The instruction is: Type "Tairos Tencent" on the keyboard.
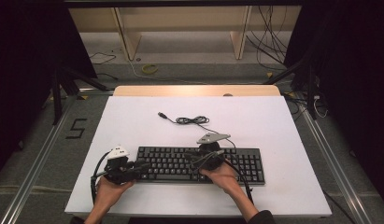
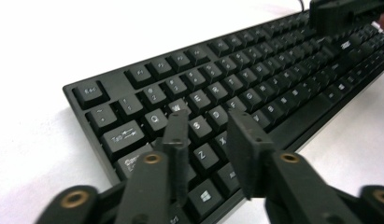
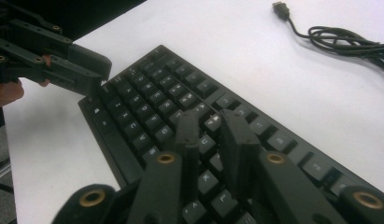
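Observation:
A black keyboard point(image 1: 248, 164) point(image 2: 273, 79) point(image 3: 147, 107) lies flat near the front of the white table point(image 1: 273, 121). My left gripper point(image 1: 144, 164) point(image 2: 208, 119) hovers over the keyboard's left end, above the letter keys, its jaws a little apart with nothing between them. My right gripper point(image 1: 191, 157) point(image 3: 210, 116) hangs over the middle keys, pointing left, jaws narrowly apart and empty. Each gripper view also catches the other gripper farther along the keyboard. The keyboard's black cable point(image 1: 192, 120) point(image 3: 339, 35) lies coiled behind it, ending in a loose USB plug point(image 3: 279, 8).
Bare white tabletop lies behind and to both sides of the keyboard. The table's far edge is a wooden strip point(image 1: 194, 90). Beyond it stand a wooden shelf frame point(image 1: 180, 28) and loose floor cables point(image 1: 269, 42). A "5" mark point(image 1: 76, 128) is on the floor at left.

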Tool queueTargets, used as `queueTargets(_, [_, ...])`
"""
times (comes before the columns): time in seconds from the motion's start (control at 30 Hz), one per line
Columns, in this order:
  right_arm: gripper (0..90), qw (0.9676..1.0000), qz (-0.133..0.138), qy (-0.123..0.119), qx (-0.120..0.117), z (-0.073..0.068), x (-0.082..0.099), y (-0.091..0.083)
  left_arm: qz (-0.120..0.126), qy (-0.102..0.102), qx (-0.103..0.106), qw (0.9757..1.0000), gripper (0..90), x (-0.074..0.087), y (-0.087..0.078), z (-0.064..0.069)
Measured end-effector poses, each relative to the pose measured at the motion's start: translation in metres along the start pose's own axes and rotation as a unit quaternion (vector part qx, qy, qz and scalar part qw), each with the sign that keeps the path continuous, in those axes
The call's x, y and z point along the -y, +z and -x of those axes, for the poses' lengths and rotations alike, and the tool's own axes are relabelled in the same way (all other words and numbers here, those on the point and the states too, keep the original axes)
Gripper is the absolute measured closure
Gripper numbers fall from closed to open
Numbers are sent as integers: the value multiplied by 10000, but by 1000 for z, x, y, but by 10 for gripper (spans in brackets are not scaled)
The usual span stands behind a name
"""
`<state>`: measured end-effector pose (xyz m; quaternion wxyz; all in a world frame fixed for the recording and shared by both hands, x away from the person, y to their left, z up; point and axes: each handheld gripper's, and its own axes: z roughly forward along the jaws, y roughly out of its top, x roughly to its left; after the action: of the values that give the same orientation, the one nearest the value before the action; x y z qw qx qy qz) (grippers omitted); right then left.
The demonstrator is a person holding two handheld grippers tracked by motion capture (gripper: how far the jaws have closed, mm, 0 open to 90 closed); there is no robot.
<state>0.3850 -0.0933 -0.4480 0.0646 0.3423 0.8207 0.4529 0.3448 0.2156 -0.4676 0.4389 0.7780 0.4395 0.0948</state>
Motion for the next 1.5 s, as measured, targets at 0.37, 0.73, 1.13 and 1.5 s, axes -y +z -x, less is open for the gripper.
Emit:
queueTargets(0.37, [895,9997,-201,-74,-87,-10,-8,28,-325,76,-131,9994,885,2,0,-1])
queueTargets(0.73, [900,9986,-502,-91,-112,-15,-10,52,-551,63,-180,9983,891,4,3,-5])
queueTargets(1.13, [900,9978,-641,-141,-115,-19,-12,68,-667,-3,-227,9975,891,5,4,-8])
queueTargets(1.5, [900,9976,-673,-158,-68,-19,-12,72,-699,-17,-214,9973,891,5,5,-9])
